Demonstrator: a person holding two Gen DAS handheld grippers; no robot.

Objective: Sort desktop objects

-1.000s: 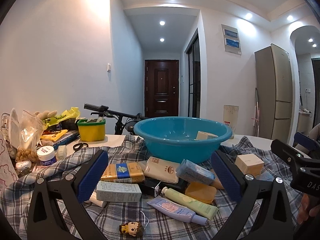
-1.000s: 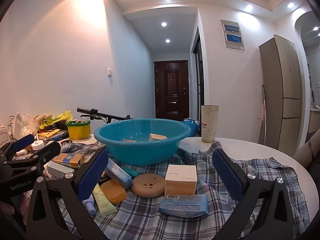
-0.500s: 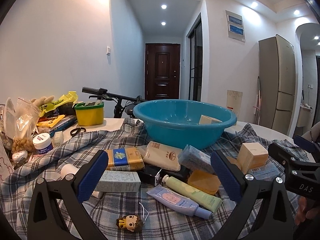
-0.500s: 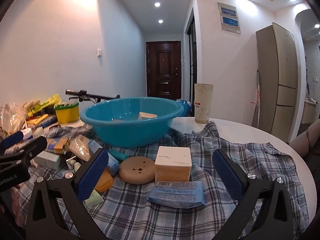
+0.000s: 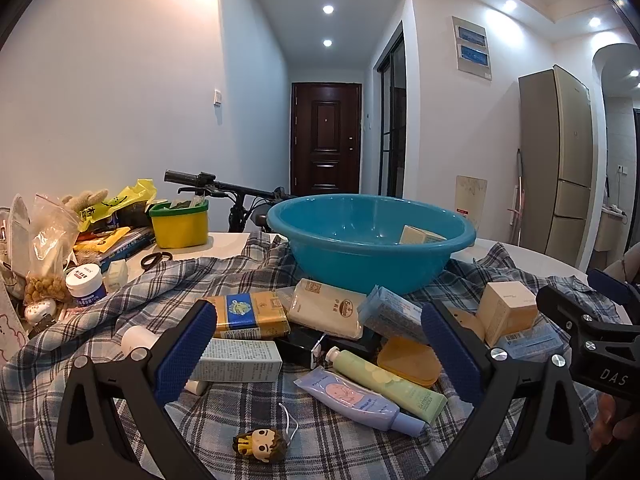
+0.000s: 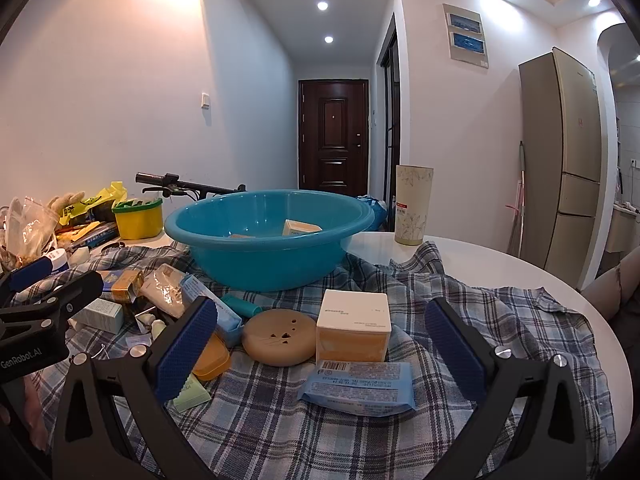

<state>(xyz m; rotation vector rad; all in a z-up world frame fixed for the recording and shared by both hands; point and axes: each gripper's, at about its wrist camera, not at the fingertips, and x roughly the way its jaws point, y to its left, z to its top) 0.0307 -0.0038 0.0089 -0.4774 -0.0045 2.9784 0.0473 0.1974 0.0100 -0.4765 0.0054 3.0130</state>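
Observation:
A blue basin stands on a plaid cloth with a small box or two inside. My left gripper is open above a heap: a gold-blue box, a grey-green box, a cream pouch, a green tube, a lilac tube, an orange case and a small doll figure. My right gripper is open over a white-orange box, a tan round case and a blue packet.
At the left stand a yellow tub, a white jar, scissors, bags and books. A tall cup sits on the white table at the back right. Bicycle handlebars show behind.
Both grippers have tilted down and drawn nearer the items on the cloth. Nothing was picked up and both stay open.

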